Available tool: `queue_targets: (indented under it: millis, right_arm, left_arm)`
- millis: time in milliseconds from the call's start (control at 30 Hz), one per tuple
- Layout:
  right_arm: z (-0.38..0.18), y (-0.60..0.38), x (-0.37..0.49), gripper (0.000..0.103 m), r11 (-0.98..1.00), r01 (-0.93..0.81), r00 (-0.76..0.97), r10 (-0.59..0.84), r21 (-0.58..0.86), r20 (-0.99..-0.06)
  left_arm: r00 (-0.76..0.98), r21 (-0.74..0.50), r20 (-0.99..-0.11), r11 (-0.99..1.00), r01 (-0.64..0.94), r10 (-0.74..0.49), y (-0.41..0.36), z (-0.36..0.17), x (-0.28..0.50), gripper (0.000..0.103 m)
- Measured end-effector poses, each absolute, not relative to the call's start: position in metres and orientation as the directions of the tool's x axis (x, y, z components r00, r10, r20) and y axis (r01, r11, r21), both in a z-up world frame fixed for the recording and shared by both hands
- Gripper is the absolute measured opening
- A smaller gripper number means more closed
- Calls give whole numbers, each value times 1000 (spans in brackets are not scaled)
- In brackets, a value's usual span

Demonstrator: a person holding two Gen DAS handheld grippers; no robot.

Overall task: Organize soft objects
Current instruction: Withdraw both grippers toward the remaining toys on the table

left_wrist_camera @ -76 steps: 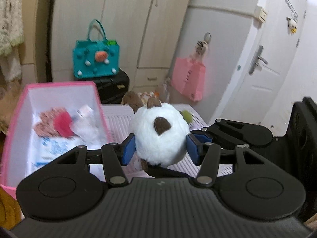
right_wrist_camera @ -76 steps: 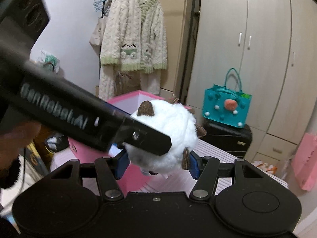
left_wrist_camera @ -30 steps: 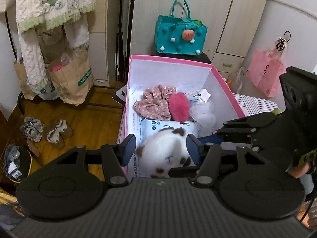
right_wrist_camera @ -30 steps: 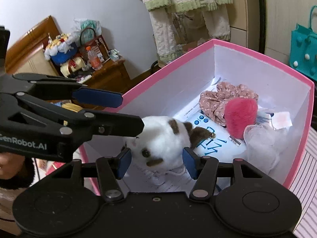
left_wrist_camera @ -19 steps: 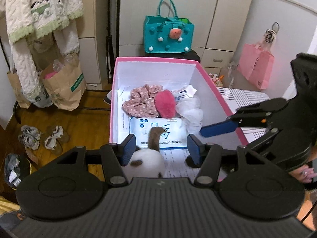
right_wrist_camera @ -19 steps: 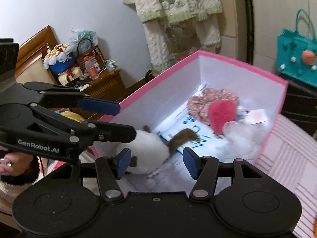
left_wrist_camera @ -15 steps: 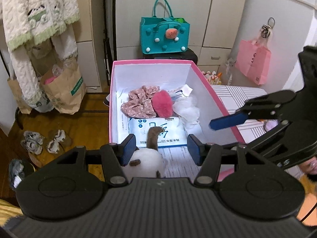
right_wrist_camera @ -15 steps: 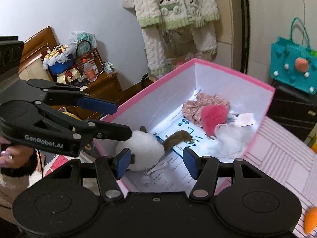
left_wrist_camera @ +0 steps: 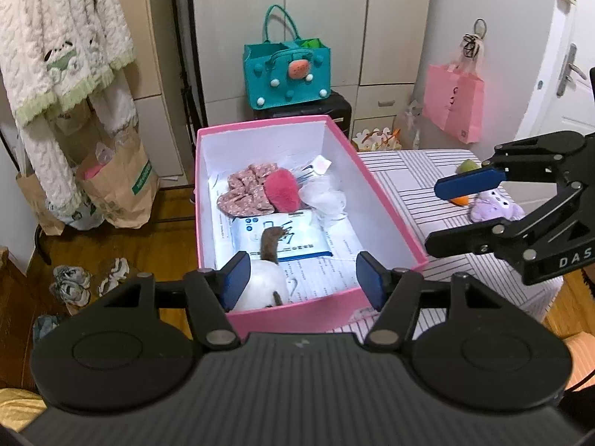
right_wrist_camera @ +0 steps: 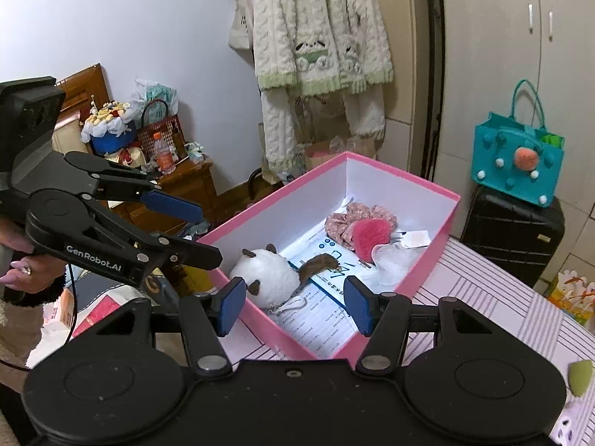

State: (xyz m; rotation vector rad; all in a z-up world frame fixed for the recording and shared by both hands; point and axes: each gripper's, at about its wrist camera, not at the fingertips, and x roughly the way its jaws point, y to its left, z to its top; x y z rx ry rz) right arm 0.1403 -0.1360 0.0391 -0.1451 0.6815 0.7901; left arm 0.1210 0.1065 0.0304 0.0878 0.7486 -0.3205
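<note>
Both of my grippers have let go: the pink box (left_wrist_camera: 386, 219) now holds the white plush (right_wrist_camera: 267, 275), lying at its six o'clock end. My left gripper (left_wrist_camera: 301, 278), jaws just widened, and right gripper (right_wrist_camera: 293, 306) are spread and empty. Next come the table's purple toy (left_wrist_camera: 494, 208) and green piece (right_wrist_camera: 580, 375), I judge.

Pale wardrobe doors (left_wrist_camera: 327, 18) fill the far wall, above a warm wooden floor (left_wrist_camera: 148, 238). A white door (left_wrist_camera: 572, 85) stands at the right. By a plain white wall (right_wrist_camera: 130, 29) sits what looks like a cluttered wooden cabinet (right_wrist_camera: 193, 182).
</note>
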Motion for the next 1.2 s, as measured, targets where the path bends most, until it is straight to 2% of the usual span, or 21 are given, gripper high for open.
queue_targets:
  millis: [600, 1200]
  right_arm:
    - [56, -203, 66, 66, 753, -652, 576, 570, 92, -586]
    - [14, -268, 44, 72, 828, -548, 619, 496, 117, -610]
  left_arm:
    - [642, 10, -710, 907, 421, -290, 67, 50, 75, 67]
    - [542, -13, -751, 828, 561, -379, -6, 33, 73, 73]
